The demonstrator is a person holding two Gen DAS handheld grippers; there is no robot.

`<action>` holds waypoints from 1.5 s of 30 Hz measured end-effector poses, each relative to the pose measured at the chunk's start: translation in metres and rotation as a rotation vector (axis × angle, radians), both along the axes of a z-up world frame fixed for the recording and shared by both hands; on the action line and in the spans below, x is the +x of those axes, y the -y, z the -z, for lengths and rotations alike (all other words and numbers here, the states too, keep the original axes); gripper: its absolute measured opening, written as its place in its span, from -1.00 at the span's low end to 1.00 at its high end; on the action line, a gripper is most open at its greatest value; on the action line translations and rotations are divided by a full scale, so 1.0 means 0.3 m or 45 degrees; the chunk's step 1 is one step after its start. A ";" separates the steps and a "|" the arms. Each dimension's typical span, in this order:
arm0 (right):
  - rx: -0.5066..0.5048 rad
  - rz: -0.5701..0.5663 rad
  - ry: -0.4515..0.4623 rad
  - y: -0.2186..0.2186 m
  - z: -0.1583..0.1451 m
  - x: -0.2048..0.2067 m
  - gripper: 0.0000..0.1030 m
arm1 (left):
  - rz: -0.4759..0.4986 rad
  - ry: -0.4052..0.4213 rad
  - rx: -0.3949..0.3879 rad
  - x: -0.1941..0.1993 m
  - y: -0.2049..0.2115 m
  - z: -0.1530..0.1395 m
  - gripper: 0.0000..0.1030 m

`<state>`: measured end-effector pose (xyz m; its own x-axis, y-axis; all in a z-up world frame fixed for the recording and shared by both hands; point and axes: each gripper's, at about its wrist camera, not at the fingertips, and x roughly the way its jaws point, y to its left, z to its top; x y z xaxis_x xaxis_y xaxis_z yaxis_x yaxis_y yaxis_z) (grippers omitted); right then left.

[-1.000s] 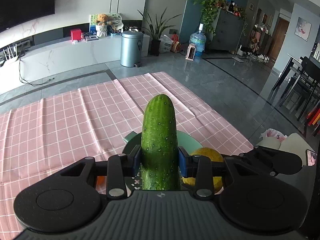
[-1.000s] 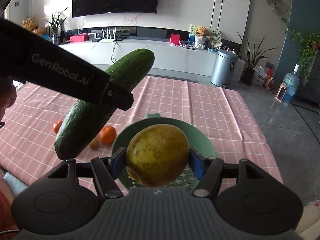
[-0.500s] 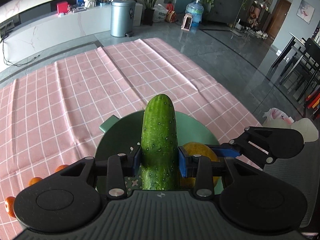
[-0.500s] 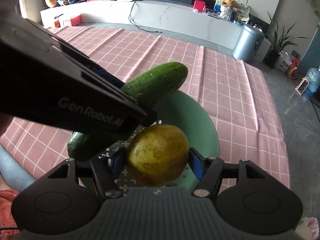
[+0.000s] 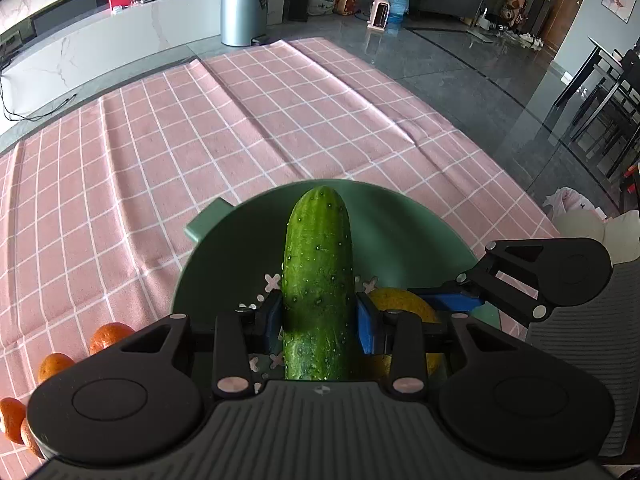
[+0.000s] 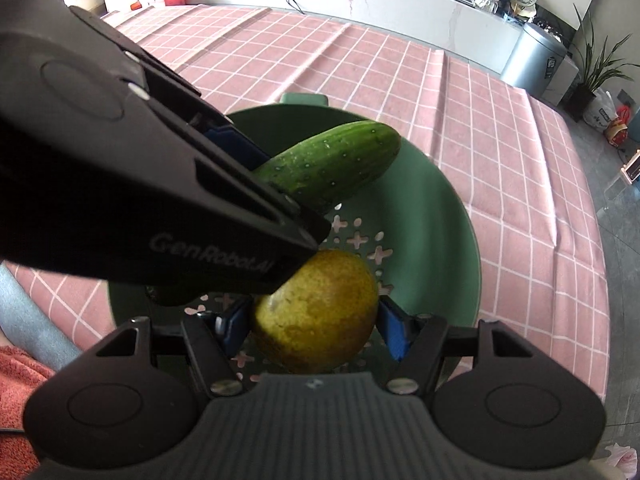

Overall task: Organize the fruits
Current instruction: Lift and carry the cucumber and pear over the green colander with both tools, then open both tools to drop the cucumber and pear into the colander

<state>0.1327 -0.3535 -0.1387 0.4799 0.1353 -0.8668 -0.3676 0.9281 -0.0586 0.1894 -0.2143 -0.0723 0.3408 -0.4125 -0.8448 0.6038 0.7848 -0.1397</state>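
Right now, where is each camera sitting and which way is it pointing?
Left wrist: sits on the left gripper, looking forward and down along its fingers at the cucumber it clamps over the green colander; the right gripper shows at right.
Right wrist: sits on the right gripper, looking down at the yellow-green fruit it clamps over the colander; the left gripper crosses from the left.
Shared: colander, cucumber, yellow-green fruit, pink checked tablecloth, grey bin.
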 end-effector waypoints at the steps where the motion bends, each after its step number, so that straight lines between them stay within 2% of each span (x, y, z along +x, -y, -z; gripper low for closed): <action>1: -0.003 0.000 -0.004 0.000 0.004 0.001 0.22 | -0.002 -0.008 0.003 0.001 0.000 0.005 -0.18; 6: -0.013 0.001 -0.021 0.011 0.017 0.024 0.22 | -0.004 -0.024 0.041 0.008 0.006 0.031 -0.18; 14: -0.105 -0.035 -0.032 -0.015 0.033 0.060 0.22 | -0.027 -0.045 0.046 0.014 -0.001 0.045 -0.17; 15: -0.115 -0.039 -0.037 -0.019 0.034 0.061 0.23 | -0.028 -0.026 0.049 0.013 -0.002 0.038 -0.17; 17: -0.141 -0.045 -0.023 -0.022 0.031 0.060 0.28 | -0.019 0.006 0.043 0.010 -0.004 0.018 -0.01; 19: -0.168 -0.028 0.020 -0.028 0.004 0.044 0.48 | -0.019 0.015 0.041 0.009 -0.008 -0.004 0.08; 26: -0.236 0.009 0.137 -0.057 -0.110 0.004 0.51 | -0.022 0.093 -0.027 -0.050 -0.058 -0.117 0.10; 29: -0.240 0.056 0.218 -0.076 -0.154 -0.037 0.56 | -0.037 0.170 -0.044 -0.093 -0.101 -0.186 0.17; 33: -0.131 0.142 0.327 -0.096 -0.189 -0.125 0.56 | -0.037 0.280 -0.029 -0.156 -0.172 -0.269 0.20; 38: 0.088 0.270 0.420 -0.132 -0.230 -0.194 0.56 | -0.089 0.392 -0.010 -0.241 -0.297 -0.332 0.20; 40: 0.182 0.310 0.432 -0.174 -0.245 -0.228 0.56 | -0.118 0.419 -0.009 -0.264 -0.350 -0.344 0.20; 45: 0.322 0.371 0.454 -0.271 -0.228 -0.276 0.56 | -0.221 0.445 -0.022 -0.292 -0.502 -0.351 0.20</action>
<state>0.0500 -0.2723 -0.0704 0.7880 0.1363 -0.6004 -0.0901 0.9902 0.1064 0.1018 -0.0637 0.0331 0.6729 -0.3366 -0.6587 0.4759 0.8787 0.0372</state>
